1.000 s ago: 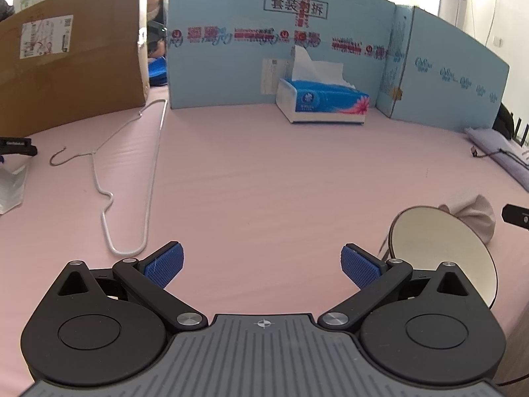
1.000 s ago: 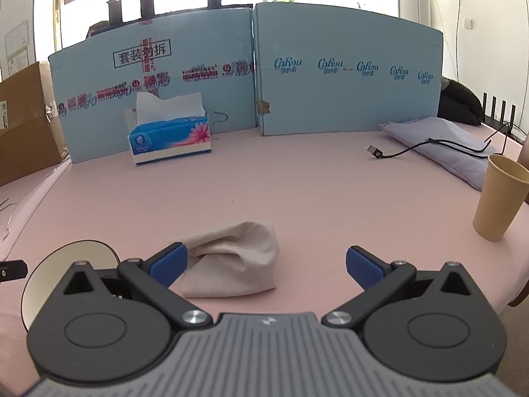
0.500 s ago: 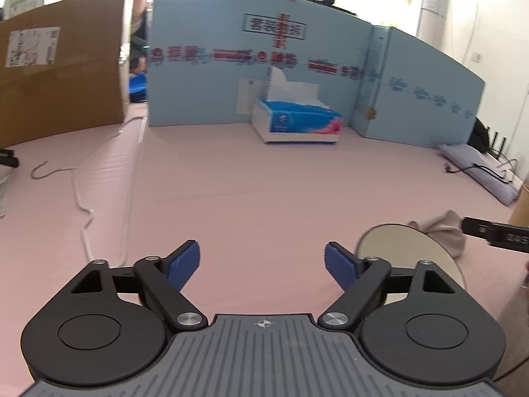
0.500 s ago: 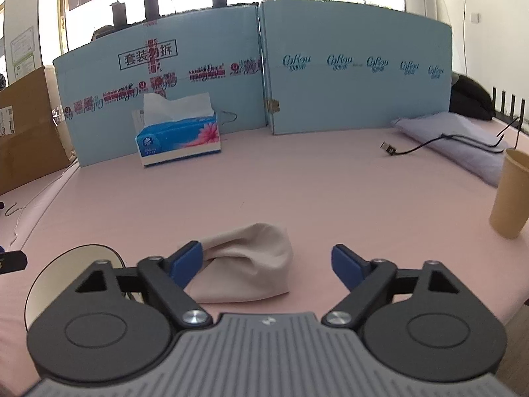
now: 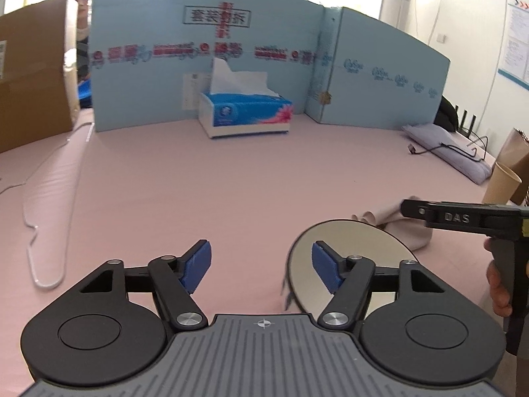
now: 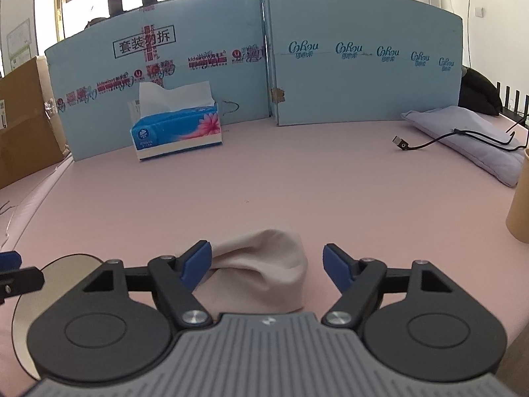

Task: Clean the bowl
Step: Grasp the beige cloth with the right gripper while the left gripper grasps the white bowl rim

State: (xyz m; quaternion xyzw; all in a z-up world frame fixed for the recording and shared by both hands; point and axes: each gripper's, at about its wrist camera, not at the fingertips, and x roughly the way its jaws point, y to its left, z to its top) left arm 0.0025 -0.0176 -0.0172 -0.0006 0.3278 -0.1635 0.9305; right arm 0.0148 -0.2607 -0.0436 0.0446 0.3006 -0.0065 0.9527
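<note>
Counted on the pink table (image 5: 231, 182): one wire hanger (image 5: 49, 218), one tissue box (image 5: 246, 114), one bowl (image 5: 350, 248), one beige cloth (image 6: 264, 264), one paper cup (image 5: 502, 182). Left gripper (image 5: 261, 264) closing, nothing pinched, its right finger over the bowl's left rim. Right gripper (image 6: 266, 266) closing around the cloth, pads apart from it. Hanger seen only from the left wrist; bowl mostly hidden, cup cut off, from the right.

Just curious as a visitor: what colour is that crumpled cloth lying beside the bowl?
The cloth is plain beige, no pattern; the right wrist view shows it best.
</note>
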